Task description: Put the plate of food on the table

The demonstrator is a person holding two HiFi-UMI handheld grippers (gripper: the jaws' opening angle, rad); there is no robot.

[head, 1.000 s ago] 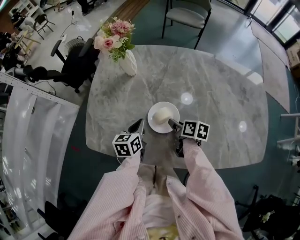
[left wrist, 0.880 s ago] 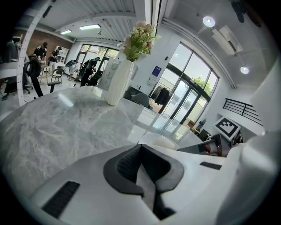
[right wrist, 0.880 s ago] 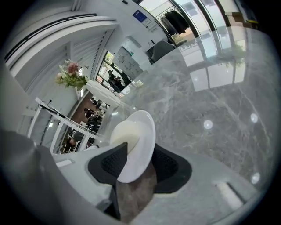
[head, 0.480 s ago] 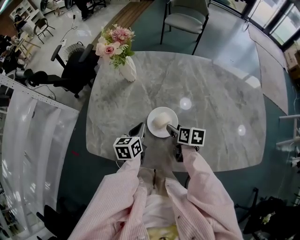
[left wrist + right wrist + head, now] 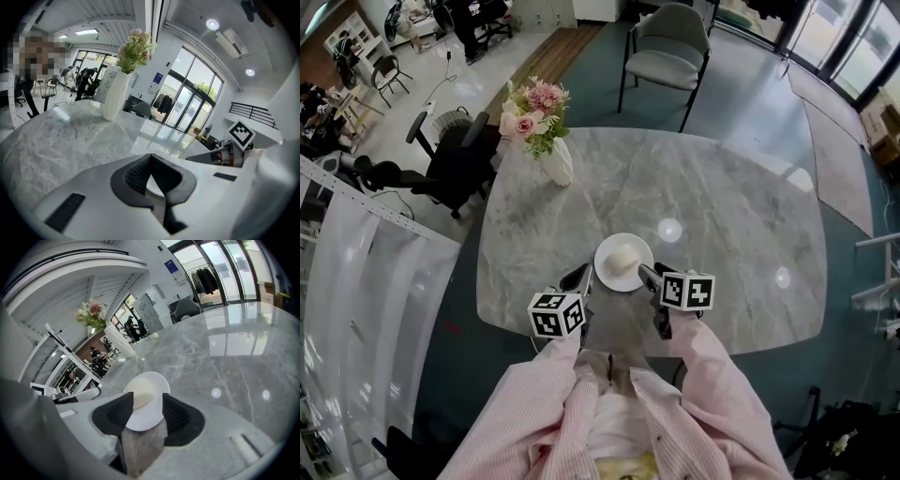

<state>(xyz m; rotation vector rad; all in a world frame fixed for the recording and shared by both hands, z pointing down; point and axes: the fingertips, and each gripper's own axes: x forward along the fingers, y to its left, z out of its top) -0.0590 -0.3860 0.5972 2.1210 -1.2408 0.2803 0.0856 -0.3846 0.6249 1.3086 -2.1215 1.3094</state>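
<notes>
A white plate [image 5: 622, 273] with a pale round piece of food [image 5: 625, 254] lies flat on the grey marble table [image 5: 722, 206], near its front edge. My right gripper [image 5: 649, 278] sits just off the plate's near right rim. In the right gripper view the plate [image 5: 160, 381] and food [image 5: 142, 393] show between the dark pads [image 5: 177, 414], which stand apart from it; the right gripper [image 5: 147, 405] is closing slightly. My left gripper [image 5: 579, 279] rests left of the plate with its tips together. In its own view the left gripper [image 5: 150, 158] holds nothing.
A white vase [image 5: 557, 161] of pink flowers [image 5: 532, 105] stands at the table's far left corner; it also shows in the left gripper view as a tall vase [image 5: 114, 96]. A grey chair [image 5: 667, 54] stands beyond the table, a black office chair [image 5: 441, 150] at its left.
The right gripper let go of the plate's rim, opened and drew back a little towards me. The plate stays on the table. The head view has shifted, so the table sits lower.
</notes>
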